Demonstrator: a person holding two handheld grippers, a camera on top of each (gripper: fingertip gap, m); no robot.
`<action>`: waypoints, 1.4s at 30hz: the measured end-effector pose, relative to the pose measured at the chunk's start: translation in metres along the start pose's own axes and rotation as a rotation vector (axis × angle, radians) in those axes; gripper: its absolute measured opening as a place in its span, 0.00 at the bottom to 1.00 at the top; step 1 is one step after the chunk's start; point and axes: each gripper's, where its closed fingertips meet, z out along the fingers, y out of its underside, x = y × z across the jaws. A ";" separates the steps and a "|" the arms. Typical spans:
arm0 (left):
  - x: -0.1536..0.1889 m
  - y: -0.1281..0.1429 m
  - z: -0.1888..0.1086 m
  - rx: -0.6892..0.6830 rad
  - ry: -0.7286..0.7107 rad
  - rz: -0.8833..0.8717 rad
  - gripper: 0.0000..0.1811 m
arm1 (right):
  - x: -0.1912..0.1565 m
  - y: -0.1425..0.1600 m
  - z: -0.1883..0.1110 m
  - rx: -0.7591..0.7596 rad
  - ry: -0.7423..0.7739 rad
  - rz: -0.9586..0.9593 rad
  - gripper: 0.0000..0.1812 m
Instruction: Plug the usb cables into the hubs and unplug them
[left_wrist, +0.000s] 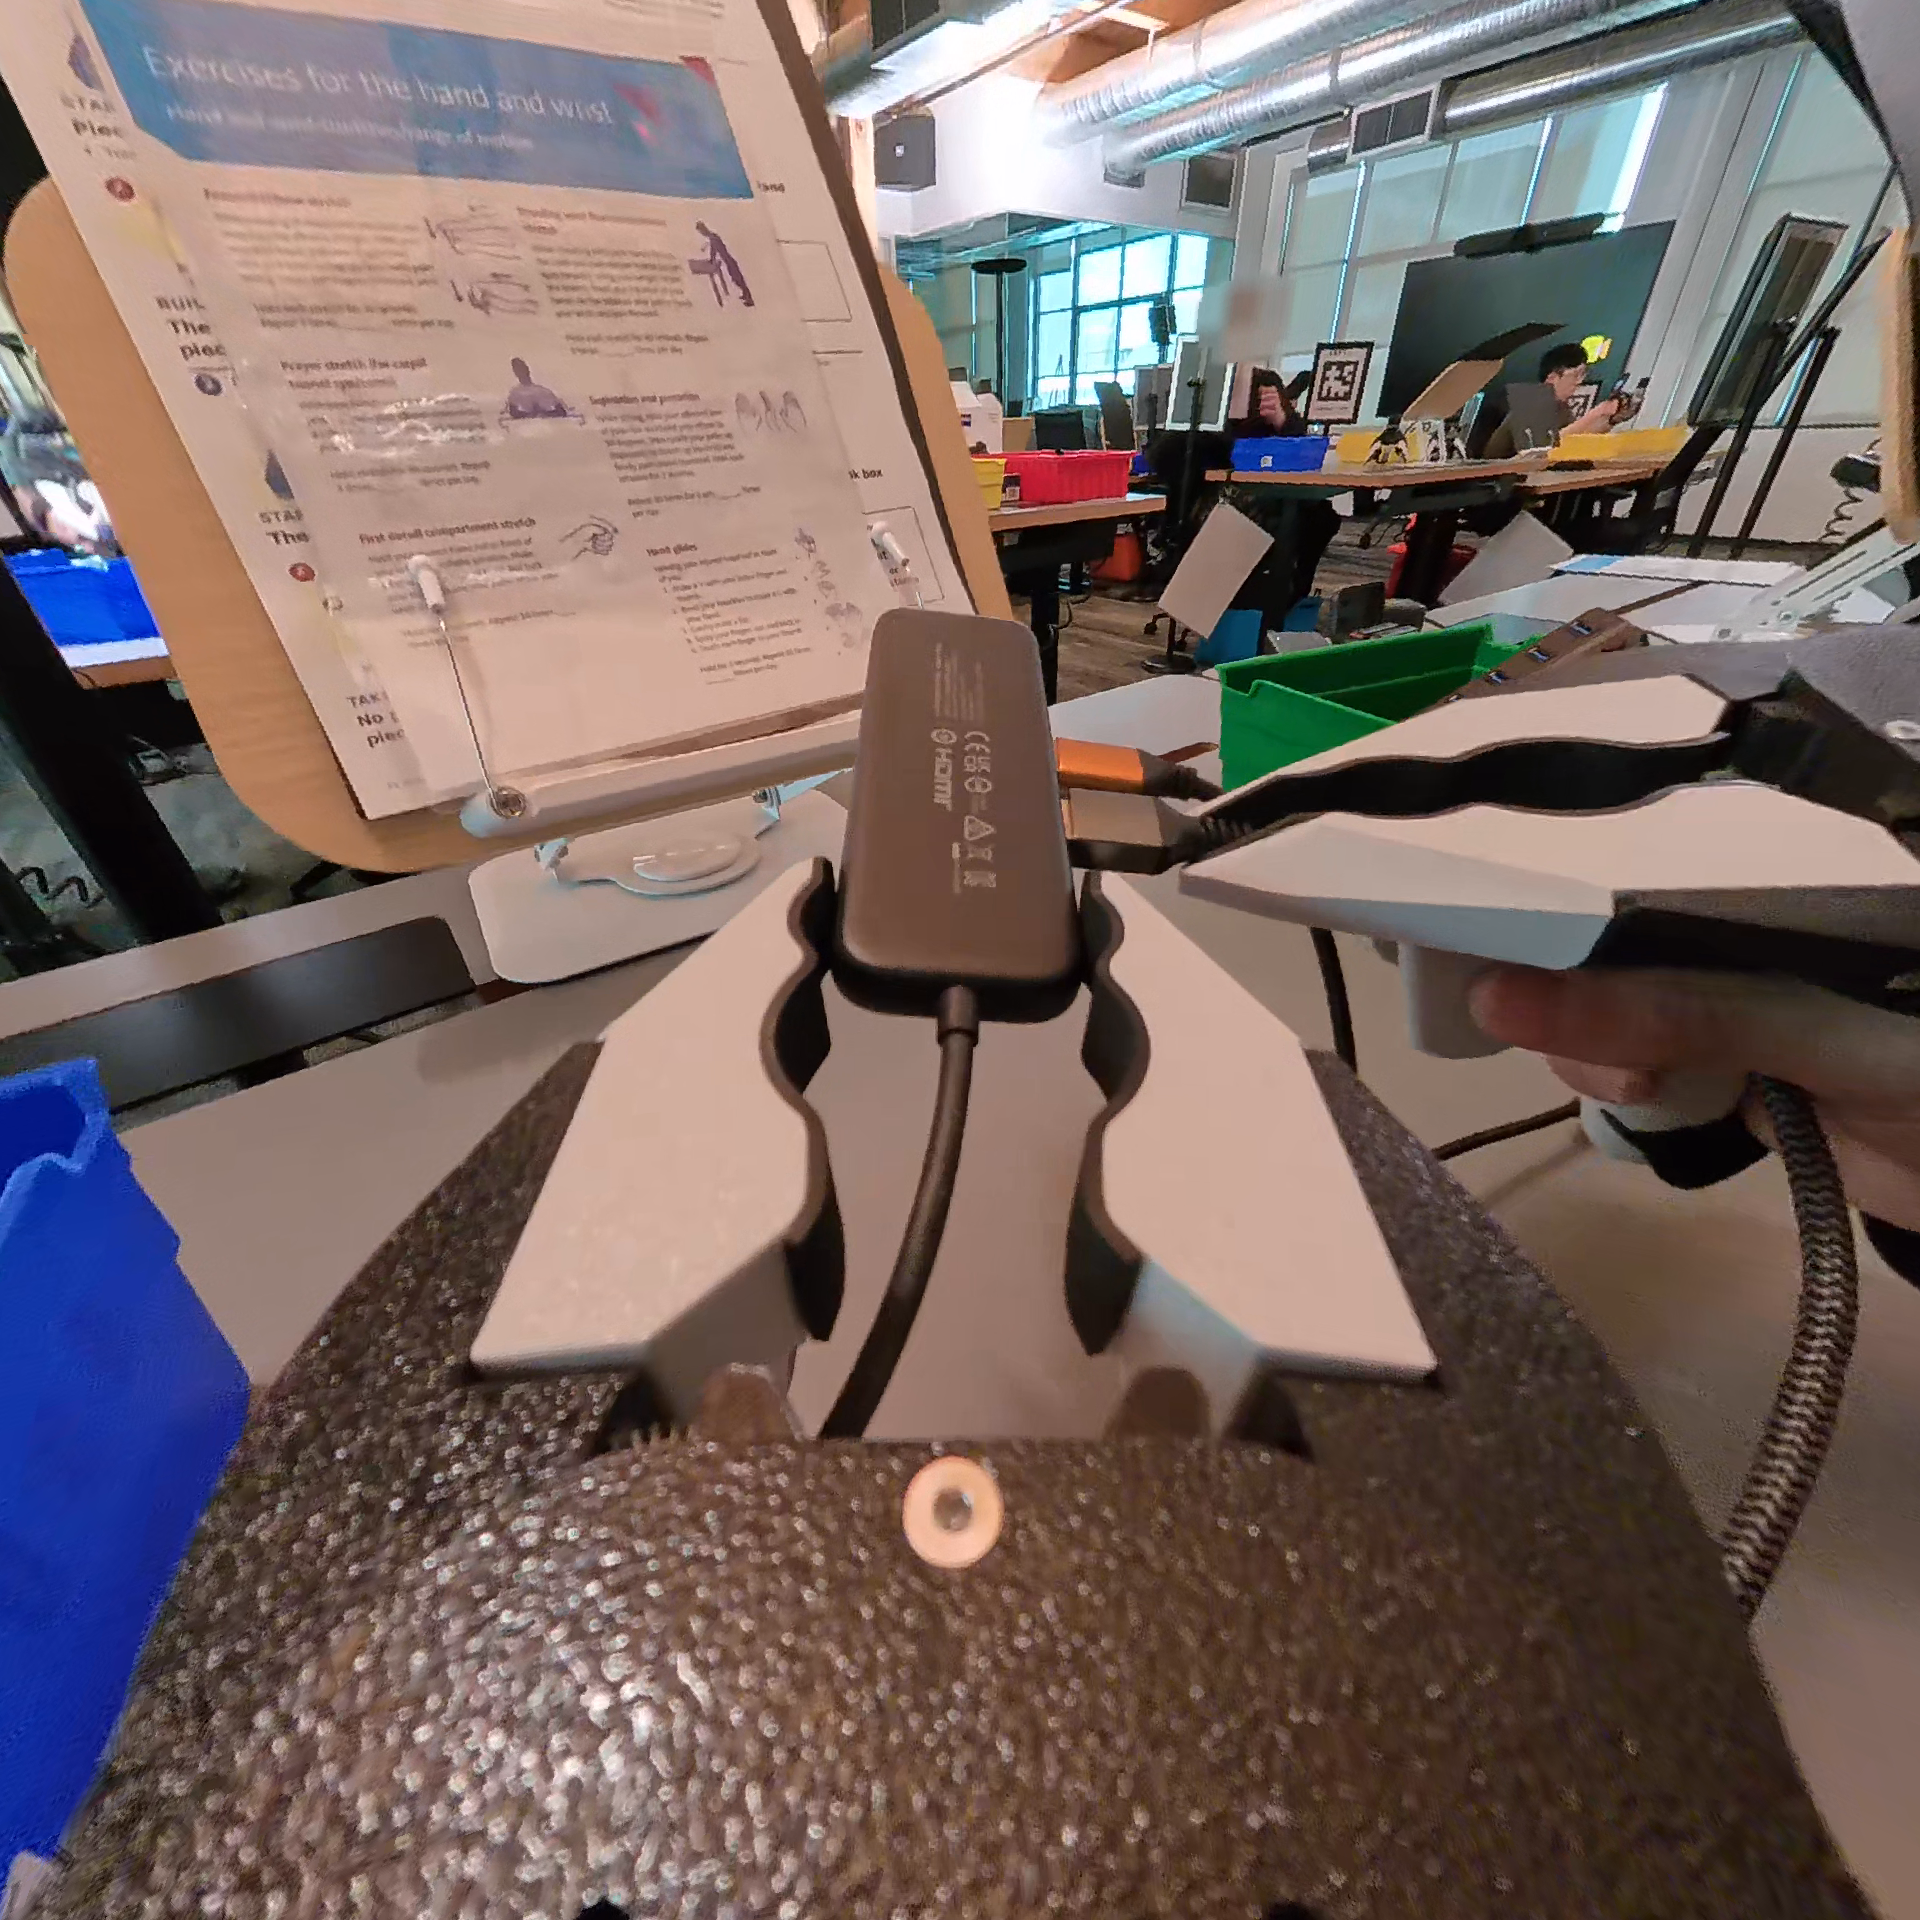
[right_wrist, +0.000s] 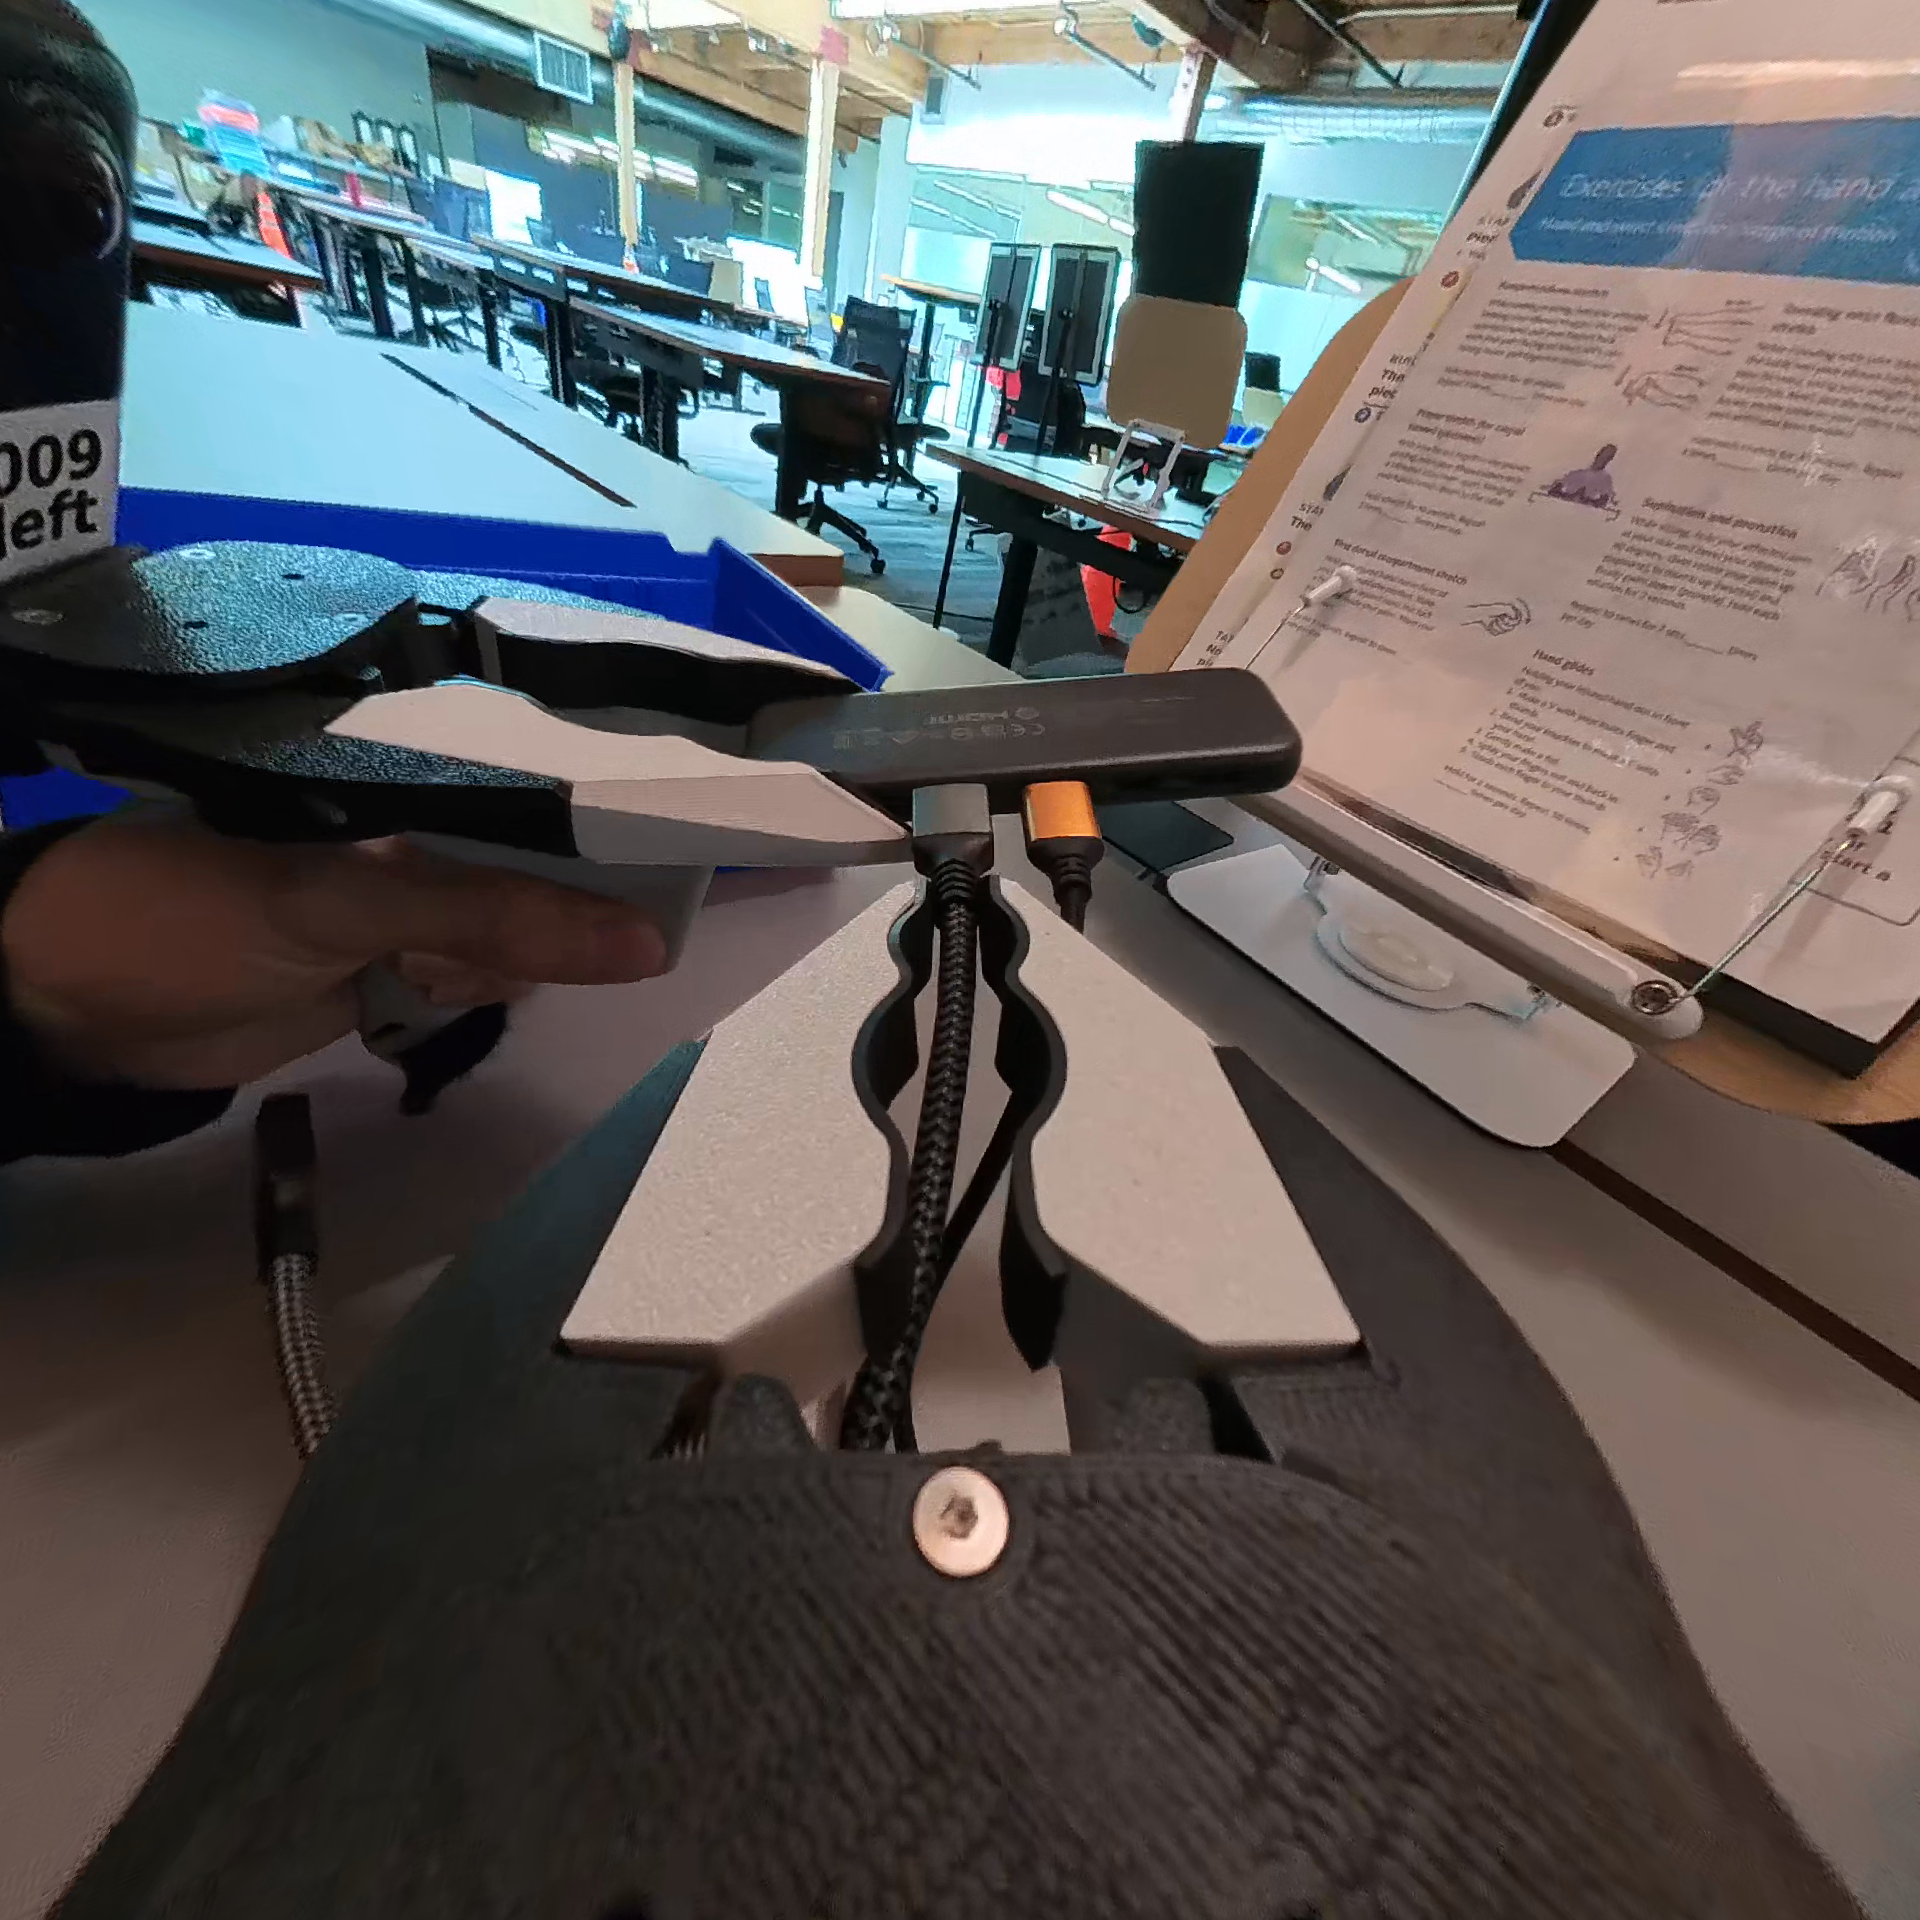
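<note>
Our left claw (left_wrist: 954, 935) pinches the hub (left_wrist: 951, 800) at its cable end, mid-frame above the bench (right_wrist: 416, 416), holding it steady so its ports face the other claw. Our right claw (right_wrist: 954, 883) is pressed together on the braided cable (right_wrist: 940, 1091) just behind the silver plug (right_wrist: 951, 816), seated beside an orange plug (right_wrist: 1060, 821). We judge this grip suits pulling it out.

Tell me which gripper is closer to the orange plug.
Right. The right gripper is shut on the braided cable just beside the orange plug; the left gripper holds the hub at its cable end, farther off.
</note>
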 end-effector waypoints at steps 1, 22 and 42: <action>0.002 -0.002 0.000 0.004 -0.001 0.015 0.25 | 0.000 -0.001 -0.002 -0.003 0.004 -0.008 0.04; -0.062 -0.045 -0.032 0.122 -0.169 -0.026 0.25 | 0.020 -0.016 -0.068 0.034 0.007 0.090 0.04; -0.022 -0.031 -0.022 0.105 -0.045 0.008 0.25 | 0.216 -0.025 -0.255 -0.240 0.618 -0.549 0.04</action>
